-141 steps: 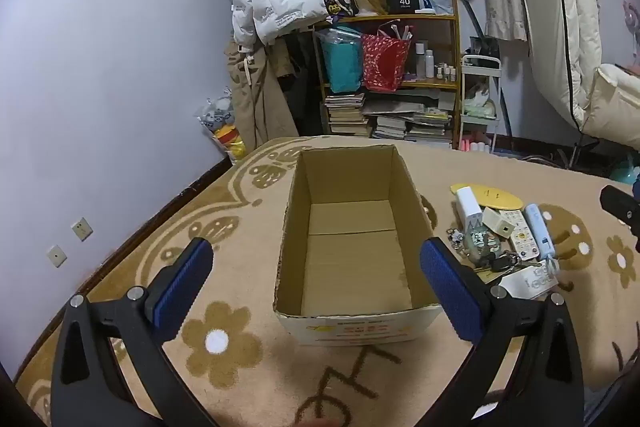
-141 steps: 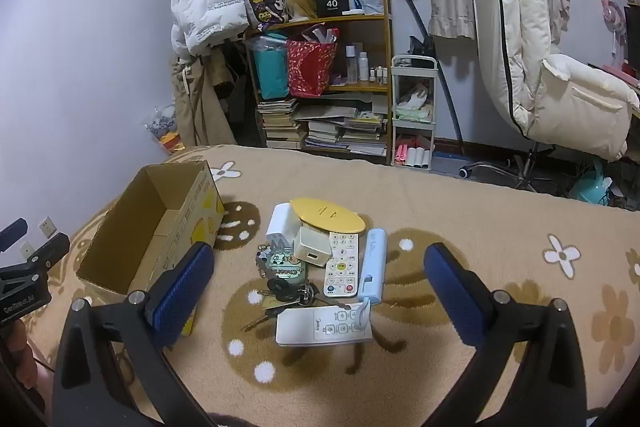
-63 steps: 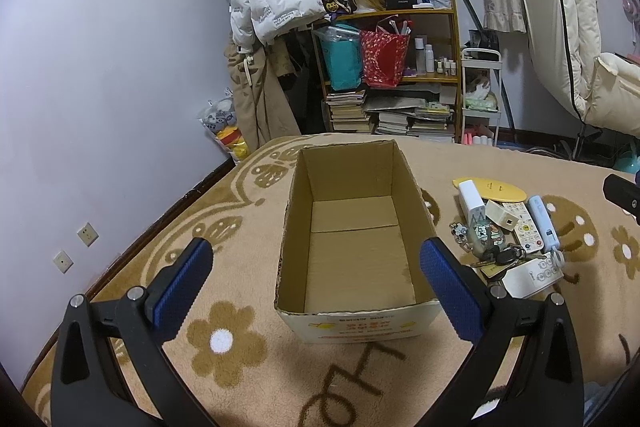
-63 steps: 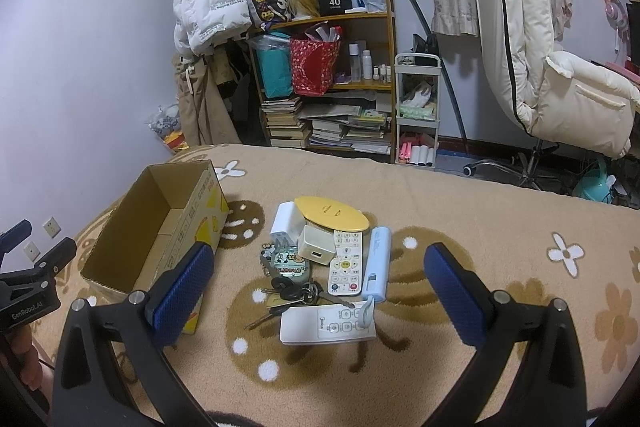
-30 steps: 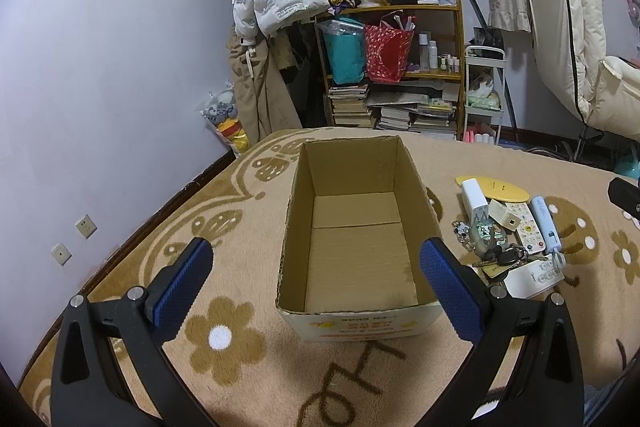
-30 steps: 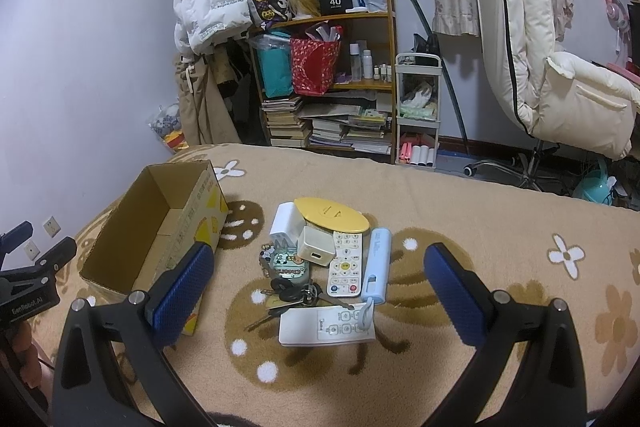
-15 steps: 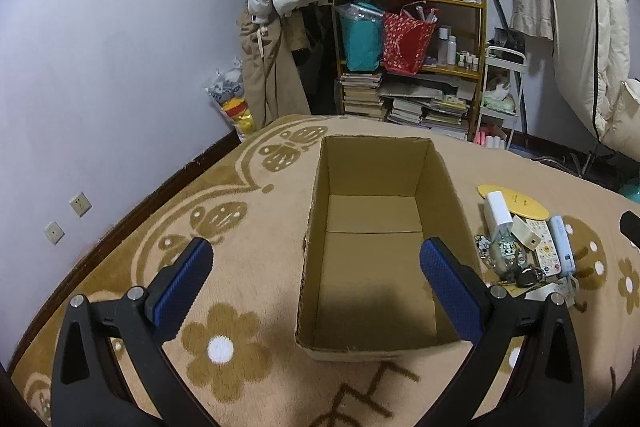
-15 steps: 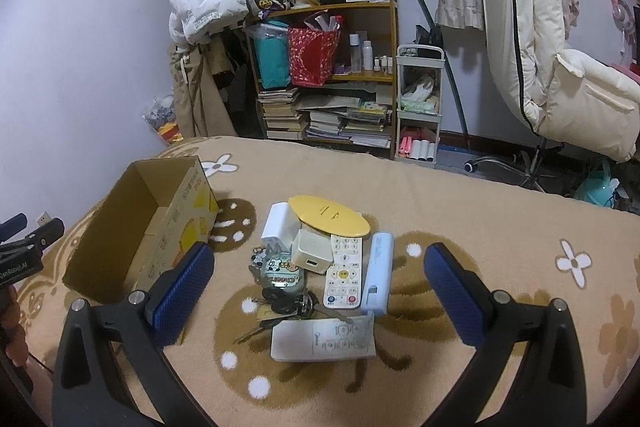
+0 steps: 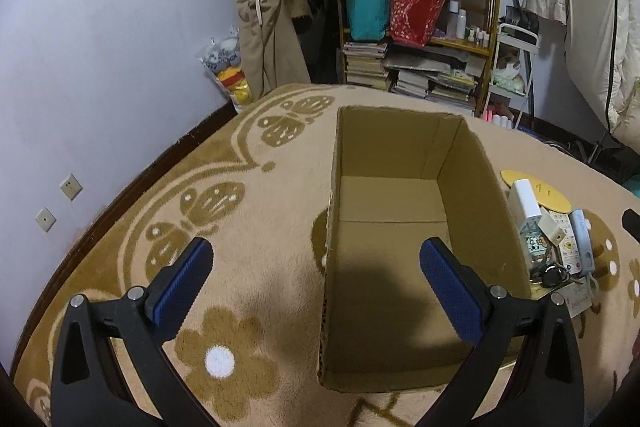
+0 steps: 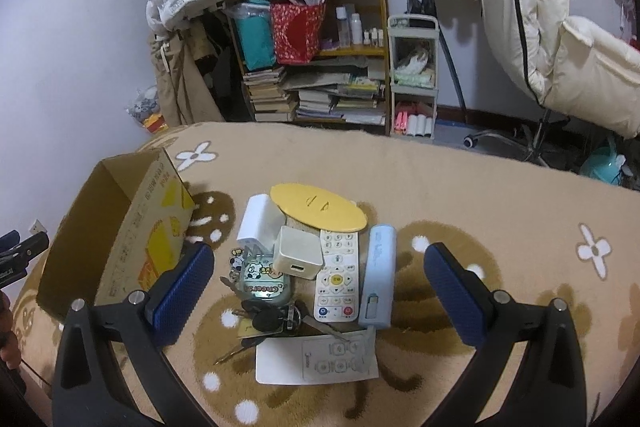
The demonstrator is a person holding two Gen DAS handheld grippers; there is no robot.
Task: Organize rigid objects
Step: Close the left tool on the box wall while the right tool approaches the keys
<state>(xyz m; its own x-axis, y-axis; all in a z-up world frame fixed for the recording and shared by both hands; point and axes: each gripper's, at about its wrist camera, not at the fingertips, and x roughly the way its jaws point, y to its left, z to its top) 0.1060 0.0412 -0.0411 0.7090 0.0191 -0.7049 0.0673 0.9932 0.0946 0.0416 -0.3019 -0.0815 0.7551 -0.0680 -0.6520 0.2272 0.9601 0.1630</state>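
An open, empty cardboard box [image 9: 476, 187] stands on the tan flowered blanket; it also shows in the right wrist view [image 10: 120, 227] at the left. My left gripper [image 9: 316, 275] is open, its jaws either side of the box's near left wall. My right gripper [image 10: 318, 283] is open and empty above a pile: yellow oval lid [image 10: 318, 207], white charger [image 10: 258, 223], cream cube adapter [image 10: 298, 257], white remote [image 10: 338, 277], light blue device [image 10: 378, 281], keys with a tin [image 10: 266, 307], flat white remote [image 10: 318, 357]. The pile shows right of the box [image 9: 552, 239].
A cluttered bookshelf [image 10: 316, 47] and a white rolling cart [image 10: 414, 75] stand beyond the bed's far edge. A cream chair [image 10: 560, 27] is at the far right. A purple wall with sockets [image 9: 60, 195] runs along the left.
My left gripper has moved left and closer to the box, which now sits right of centre. My right gripper has moved forward and lower toward the pile. Both stay open.
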